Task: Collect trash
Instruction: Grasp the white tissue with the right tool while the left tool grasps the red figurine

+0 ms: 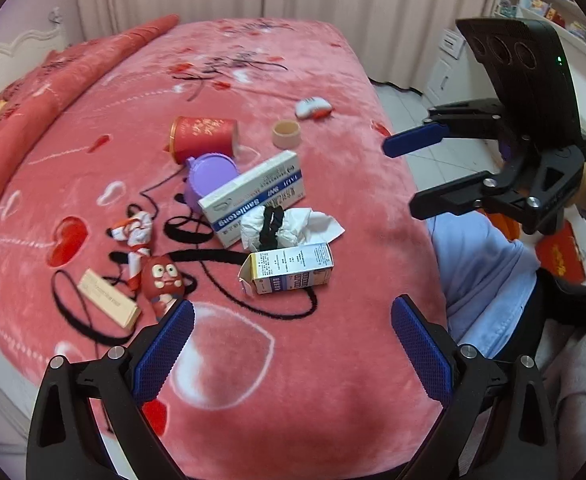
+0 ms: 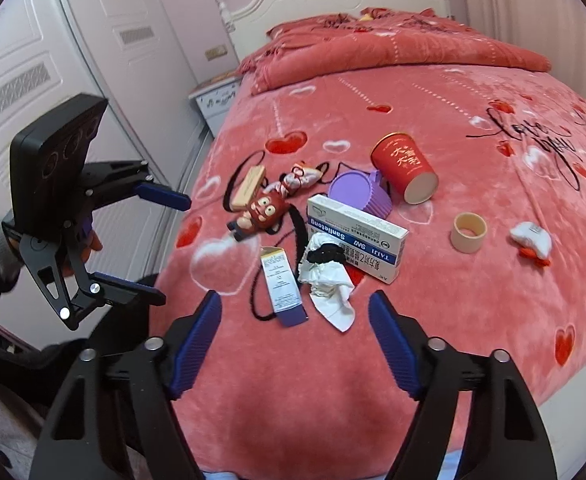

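Jaws: both grippers stand with their blue-padded fingers wide apart and nothing between them.
Left gripper (image 1: 293, 320): hovers over the near edge of the pink plush heart-print bed blanket (image 1: 293, 400), short of the pile.
Right gripper (image 2: 295, 312): hangs above the same edge, its fingers pointing toward the crumpled white tissue (image 2: 329, 284).
Tissue: lies near the middle of the pile, with a black hair tie (image 2: 325, 255) on top of it.
Small carton: a white-and-blue carton with an open flap (image 1: 289, 270) lies on its side just beside the tissue.
Large box: a white-and-blue flat medicine box (image 1: 253, 196) rests against the tissue and leans on a purple ribbed plastic cup (image 1: 209, 176).
Red cup: a red paper cup with gold lettering (image 2: 405, 168) lies tipped over behind the purple cup.
Tape: a beige cardboard tape core (image 2: 469, 232) stands apart to one side.
Toys: a red cartoon figure (image 1: 163, 278) lies beside a beige flat rectangular box (image 1: 109, 298) and a twisted red-and-white wrapper (image 1: 135, 236).
Far item: a white-and-red plush object (image 2: 533, 238) sits well apart from the pile.
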`<state>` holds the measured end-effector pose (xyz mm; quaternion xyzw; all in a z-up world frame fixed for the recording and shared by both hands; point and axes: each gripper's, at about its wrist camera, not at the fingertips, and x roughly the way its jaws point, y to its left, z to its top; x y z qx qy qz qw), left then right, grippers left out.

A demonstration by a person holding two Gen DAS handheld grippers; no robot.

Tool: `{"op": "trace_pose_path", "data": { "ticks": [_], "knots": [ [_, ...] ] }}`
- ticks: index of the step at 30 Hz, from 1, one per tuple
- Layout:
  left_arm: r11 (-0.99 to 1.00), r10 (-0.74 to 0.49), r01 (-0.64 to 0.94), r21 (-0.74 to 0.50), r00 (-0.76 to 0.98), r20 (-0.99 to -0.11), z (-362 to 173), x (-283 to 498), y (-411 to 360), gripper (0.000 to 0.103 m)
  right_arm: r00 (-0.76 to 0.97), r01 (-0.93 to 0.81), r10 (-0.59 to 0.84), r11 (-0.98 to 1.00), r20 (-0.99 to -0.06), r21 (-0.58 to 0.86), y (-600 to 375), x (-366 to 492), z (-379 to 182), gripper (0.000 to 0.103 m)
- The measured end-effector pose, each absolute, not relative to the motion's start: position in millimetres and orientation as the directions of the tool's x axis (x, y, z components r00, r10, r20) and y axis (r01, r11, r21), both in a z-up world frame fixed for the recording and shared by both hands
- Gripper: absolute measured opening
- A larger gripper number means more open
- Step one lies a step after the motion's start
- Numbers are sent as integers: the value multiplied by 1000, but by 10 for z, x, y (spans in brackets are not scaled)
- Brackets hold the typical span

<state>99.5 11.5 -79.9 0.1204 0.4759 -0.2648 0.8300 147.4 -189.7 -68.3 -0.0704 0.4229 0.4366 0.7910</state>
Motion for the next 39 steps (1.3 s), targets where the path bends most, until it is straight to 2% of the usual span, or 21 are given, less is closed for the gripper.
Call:
{"op": "trace_pose_path", "data": {
  "ticks": [4,6,7,8,13,17,18,20,32,35,39],
  "knots": [
    [850,-299,525,-49,403,-865,-896,1201,292,97,245,-768,617,594,-748,239,-1780,1573,-772,53],
    [863,-295,500,-66,394,-871,-946,1322,397,95,232,-770,615,589,-753,244,-1737,1639,-819,51],
    [867,-298,491,-80,385,-874,-972,1383,444,82,230,-768,613,591,-756,246,-1716,1676,-845,48],
    [871,-298,483,-90,374,-878,-1000,1438,488,74,222,-765,614,591,-758,255,-1697,1713,-870,48],
    [890,-261,447,-86,347,-901,-1168,1684,649,74,192,-758,607,591,-771,276,-1585,1887,-1007,48],
    [897,-264,428,-112,313,-912,-1267,1797,744,74,173,-758,602,587,-779,285,-1531,1992,-1103,44],
    [897,-262,427,-117,299,-917,-1309,1822,755,72,165,-755,598,588,-784,290,-1517,2033,-1150,43],
    [896,-250,431,-112,279,-927,-1381,1853,753,62,151,-752,595,588,-789,300,-1495,2071,-1202,42],
    [901,-275,401,-166,231,-933,-1613,2064,894,61,111,-735,578,595,-808,325,-1401,2267,-1488,42],
    [888,-293,424,-178,222,-930,-1635,2091,868,49,104,-733,582,593,-807,333,-1379,2292,-1535,42],
    [875,-310,445,-193,206,-928,-1681,2103,820,48,83,-737,590,578,-803,349,-1325,2295,-1580,42]
  ]
}}
